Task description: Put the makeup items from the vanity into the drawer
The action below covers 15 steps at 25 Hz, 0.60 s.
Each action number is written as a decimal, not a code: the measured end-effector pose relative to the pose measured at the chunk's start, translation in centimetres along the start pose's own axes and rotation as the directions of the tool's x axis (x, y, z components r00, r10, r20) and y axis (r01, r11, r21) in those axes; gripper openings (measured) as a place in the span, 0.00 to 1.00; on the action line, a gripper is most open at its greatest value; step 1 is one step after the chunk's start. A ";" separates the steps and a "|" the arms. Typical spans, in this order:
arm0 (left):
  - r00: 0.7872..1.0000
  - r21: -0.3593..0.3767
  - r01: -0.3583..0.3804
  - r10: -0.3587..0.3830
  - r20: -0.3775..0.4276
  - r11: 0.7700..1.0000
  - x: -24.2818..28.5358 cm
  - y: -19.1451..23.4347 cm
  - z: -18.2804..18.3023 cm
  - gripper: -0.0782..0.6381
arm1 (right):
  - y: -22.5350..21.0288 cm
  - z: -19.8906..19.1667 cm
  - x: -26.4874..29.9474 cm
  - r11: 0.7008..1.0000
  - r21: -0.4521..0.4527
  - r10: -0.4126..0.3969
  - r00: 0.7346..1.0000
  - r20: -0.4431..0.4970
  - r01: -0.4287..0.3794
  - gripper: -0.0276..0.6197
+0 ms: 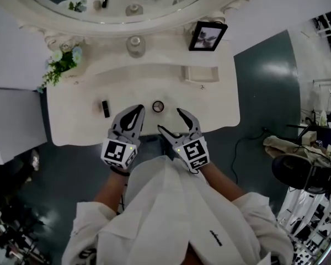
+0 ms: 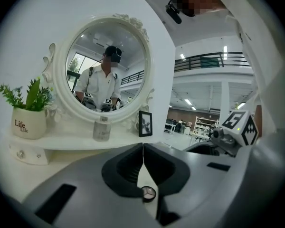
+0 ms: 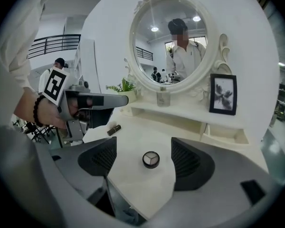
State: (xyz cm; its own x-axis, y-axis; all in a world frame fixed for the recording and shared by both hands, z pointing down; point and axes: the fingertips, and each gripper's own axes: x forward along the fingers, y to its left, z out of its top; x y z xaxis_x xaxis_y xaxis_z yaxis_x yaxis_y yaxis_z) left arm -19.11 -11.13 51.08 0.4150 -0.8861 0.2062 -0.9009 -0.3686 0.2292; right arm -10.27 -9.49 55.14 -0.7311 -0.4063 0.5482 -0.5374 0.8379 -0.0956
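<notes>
A round compact (image 1: 158, 106) with a pale three-part top lies on the white vanity top (image 1: 77, 123) near its front edge. A dark lipstick (image 1: 105, 108) lies to its left. My right gripper (image 1: 170, 120) is open just in front of the compact, which shows between the jaws in the right gripper view (image 3: 151, 159) without touching them. The lipstick (image 3: 114, 129) lies further left there. My left gripper (image 1: 138, 111) hovers left of the compact, jaws shut with nothing in them. In the left gripper view, the gripper's (image 2: 142, 148) tips meet and the compact (image 2: 148, 193) peeks through below.
A raised shelf holds a potted plant (image 1: 62, 61), a glass bottle (image 1: 135, 46) and a black photo frame (image 1: 207, 36) under the round mirror (image 1: 127, 4). A small open compartment (image 1: 200, 73) sits at the shelf's right end. A cluttered chair (image 1: 303, 170) stands at the right.
</notes>
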 end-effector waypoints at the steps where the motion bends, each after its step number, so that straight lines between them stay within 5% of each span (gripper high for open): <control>1: 1.000 -0.002 0.002 -0.002 -0.005 1.000 0.3 0.2 -0.3 0.15 | 0.0 -0.2 0.6 1.000 -0.004 0.006 1.000 -0.008 -0.006 0.62; 15: 0.984 -0.034 -0.102 0.096 -0.150 0.994 2.7 2.5 -6.6 0.15 | -1.1 -4.5 7.0 0.995 -0.071 0.057 0.987 -0.148 -0.068 0.61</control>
State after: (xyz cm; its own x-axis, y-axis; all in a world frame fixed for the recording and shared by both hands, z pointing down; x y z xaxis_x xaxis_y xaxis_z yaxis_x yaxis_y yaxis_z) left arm -19.41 -12.62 58.46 0.3413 -0.8650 0.3677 -0.9336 -0.2667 0.2391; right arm -12.87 -11.57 62.82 -0.6901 -0.2991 0.6590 -0.4551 0.8874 -0.0739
